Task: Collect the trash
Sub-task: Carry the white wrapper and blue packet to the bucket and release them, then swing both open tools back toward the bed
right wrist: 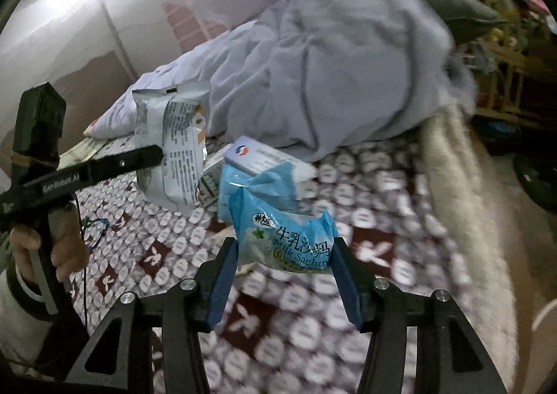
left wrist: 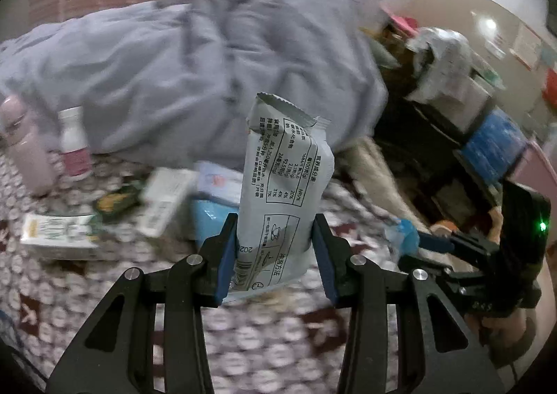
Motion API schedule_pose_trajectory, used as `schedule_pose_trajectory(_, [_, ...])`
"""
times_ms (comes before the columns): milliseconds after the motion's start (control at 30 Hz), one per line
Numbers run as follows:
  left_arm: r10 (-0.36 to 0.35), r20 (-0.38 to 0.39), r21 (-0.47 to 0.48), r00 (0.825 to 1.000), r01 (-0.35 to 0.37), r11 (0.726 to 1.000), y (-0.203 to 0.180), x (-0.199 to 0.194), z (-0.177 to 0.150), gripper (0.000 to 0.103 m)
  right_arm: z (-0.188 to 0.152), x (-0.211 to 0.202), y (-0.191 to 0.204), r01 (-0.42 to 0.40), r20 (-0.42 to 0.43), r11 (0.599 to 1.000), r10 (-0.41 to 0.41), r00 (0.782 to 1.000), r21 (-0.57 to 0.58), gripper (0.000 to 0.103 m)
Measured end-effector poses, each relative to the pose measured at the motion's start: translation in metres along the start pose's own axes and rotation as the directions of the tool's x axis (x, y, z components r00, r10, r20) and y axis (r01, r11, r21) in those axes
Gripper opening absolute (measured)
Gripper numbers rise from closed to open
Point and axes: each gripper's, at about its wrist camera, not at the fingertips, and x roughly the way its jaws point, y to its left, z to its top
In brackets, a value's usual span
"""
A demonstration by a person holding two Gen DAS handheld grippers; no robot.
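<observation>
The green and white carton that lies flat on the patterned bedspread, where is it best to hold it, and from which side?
Probably grip the carton across its short width, near the middle of its long sides, coming from above. It lies flat with its broad face up, and both long edges look free; the green packet sits near its far right corner.

Blurred boxes (left wrist: 167, 199) and patterned bedsheet (left wrist: 264, 352), print unreadable

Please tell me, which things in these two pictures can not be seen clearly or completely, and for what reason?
- Grey packet: its bottom edge is hidden behind the left gripper.
- Blue wrapper in the right gripper: whether it is empty cannot be told.
- White bottle and green carton, left wrist view: labels lost to motion blur.
- Shelf items, left wrist view: blurred, not identifiable.
- White box, right wrist view: partly covered by blue plastic.
</observation>
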Motion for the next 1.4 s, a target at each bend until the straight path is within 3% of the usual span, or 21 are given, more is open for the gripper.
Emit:
schedule_pose_trajectory(300, [-0.170,-0.088,0.110,0.981,0.179,0.978,-0.122,0.046,-0.008,0.039,-0.031,-0.081,-0.082,0.192,0.030,0.973,-0.197,0.980,0.126,0.052])
schedule_pose_trajectory(600, [-0.288,-0.195,0.165,0.938,0.321,0.933,-0.234,0.099,-0.015,0.039,-0.082,-0.154,-0.174,0.384,-0.001,0.872,-0.403,0.915,0.304,0.053])
schedule_pose_trajectory(800, [-0.321,-0.256,0.203,0.912,0.375,0.904,-0.294,0.124,-0.026,0.039,-0.113,-0.187,-0.220,0.464,-0.047,0.791,-0.488,0.872,0.399,0.053])
schedule_pose_trajectory(867, [-0.328,-0.283,0.216,0.901,0.393,0.894,-0.314,0.134,-0.031,0.040,-0.122,-0.191,-0.234,0.473,-0.065,0.775,-0.494,0.867,0.419,0.053])
schedule_pose_trajectory(1133, [-0.351,-0.346,0.203,0.870,0.435,0.877,-0.356,0.165,-0.046,0.042,-0.140,-0.190,-0.265,0.495,-0.106,0.722,-0.513,0.852,0.483,0.053])
schedule_pose_trajectory(1233, [-0.378,-0.365,0.165,0.851,0.458,0.873,-0.360,0.172,-0.049,0.049,-0.146,-0.191,-0.275,0.513,-0.123,0.695,-0.530,0.839,0.504,0.057])
schedule_pose_trajectory(1333, [-0.375,-0.369,0.177,0.851,0.460,0.870,-0.362,0.174,-0.052,0.061,-0.152,-0.192,-0.282,0.546,-0.144,0.659,-0.562,0.814,0.517,0.065])
schedule_pose_trajectory(1400, [-0.373,-0.372,0.180,0.850,0.461,0.869,-0.361,0.173,-0.053,0.061,-0.153,-0.190,-0.283,0.538,-0.145,0.658,-0.554,0.820,0.527,0.068])
